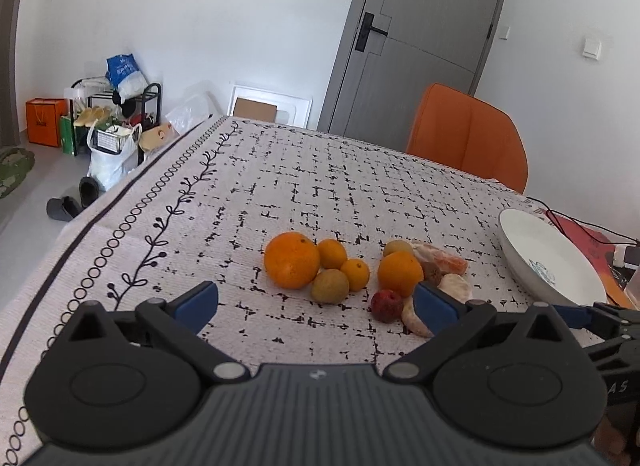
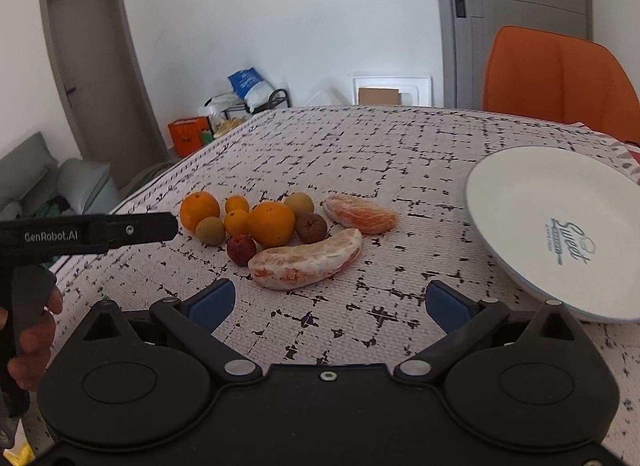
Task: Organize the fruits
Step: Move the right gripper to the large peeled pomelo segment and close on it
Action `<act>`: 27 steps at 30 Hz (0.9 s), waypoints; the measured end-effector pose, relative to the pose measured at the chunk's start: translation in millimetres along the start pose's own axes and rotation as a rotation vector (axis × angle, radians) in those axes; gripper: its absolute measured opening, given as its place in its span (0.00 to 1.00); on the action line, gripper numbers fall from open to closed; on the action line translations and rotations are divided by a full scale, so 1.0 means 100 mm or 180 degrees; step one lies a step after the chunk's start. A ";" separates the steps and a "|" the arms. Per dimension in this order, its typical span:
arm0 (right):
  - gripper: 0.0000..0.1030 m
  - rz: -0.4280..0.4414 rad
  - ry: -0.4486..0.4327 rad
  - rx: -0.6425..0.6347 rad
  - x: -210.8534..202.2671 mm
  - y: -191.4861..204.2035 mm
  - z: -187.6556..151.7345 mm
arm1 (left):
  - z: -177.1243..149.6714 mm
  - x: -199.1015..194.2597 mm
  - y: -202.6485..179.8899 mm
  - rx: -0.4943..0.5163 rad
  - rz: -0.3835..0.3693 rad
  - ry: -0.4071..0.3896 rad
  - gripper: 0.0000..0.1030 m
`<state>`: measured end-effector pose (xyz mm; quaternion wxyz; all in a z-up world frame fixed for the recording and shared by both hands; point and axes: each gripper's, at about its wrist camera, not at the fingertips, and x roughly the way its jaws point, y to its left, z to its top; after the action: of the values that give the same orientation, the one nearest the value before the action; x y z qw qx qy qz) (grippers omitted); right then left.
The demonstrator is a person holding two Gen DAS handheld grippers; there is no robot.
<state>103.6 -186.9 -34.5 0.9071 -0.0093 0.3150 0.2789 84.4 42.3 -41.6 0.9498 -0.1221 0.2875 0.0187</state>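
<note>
Orange-pink peeled citrus segment (image 2: 306,260) lies just ahead of right gripper (image 2: 330,308), centre frame, long axis running lower left to upper right, thin end toward plate (image 2: 516,181) at right. Right jaws spread wide, holding nothing. Left gripper (image 1: 316,306) also spread and empty, facing the fruit pile (image 1: 304,266). Right looks nearer the segment, so prob. its pick.

Left gripper (image 1: 316,306) low over the patterned tablecloth (image 1: 340,173), blue fingertips (image 1: 198,304) spread wide, holding nothing. Just beyond, a cluster of fruit: large orange (image 1: 292,260), smaller oranges, greenish-brown round fruits, a dark red fruit (image 1: 386,305), peeled citrus segments (image 1: 454,288). White plate (image 1: 536,250) near the table's right edge, apart from the fruit. Orange chair (image 1: 468,133) at the far edge.
</note>
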 end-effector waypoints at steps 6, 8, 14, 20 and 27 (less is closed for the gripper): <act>1.00 0.0027 0.0068 -0.0031 0.13 -0.01 0.05 | 0.02 0.11 -0.02 0.0094 0.0054 0.0059 0.97; 1.00 0.0044 0.0079 -0.0039 0.16 -0.02 0.06 | 0.02 0.15 -0.02 0.0099 0.0020 0.0097 0.87; 1.00 0.0058 0.0104 -0.0094 0.25 0.00 0.10 | 0.02 0.27 -0.03 0.0077 -0.0106 0.0255 0.52; 0.99 0.0081 0.0133 -0.0159 0.32 0.01 0.14 | 0.02 0.38 -0.03 0.0070 -0.0174 0.0305 0.40; 0.99 0.0087 0.0139 -0.0262 0.40 0.08 0.19 | 0.05 0.45 -0.03 0.0089 -0.0208 0.0299 0.28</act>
<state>136.3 -156.6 -41.5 0.8950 -0.0484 0.3230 0.3037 124.7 39.0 -61.8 0.9370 -0.1188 0.3278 -0.0221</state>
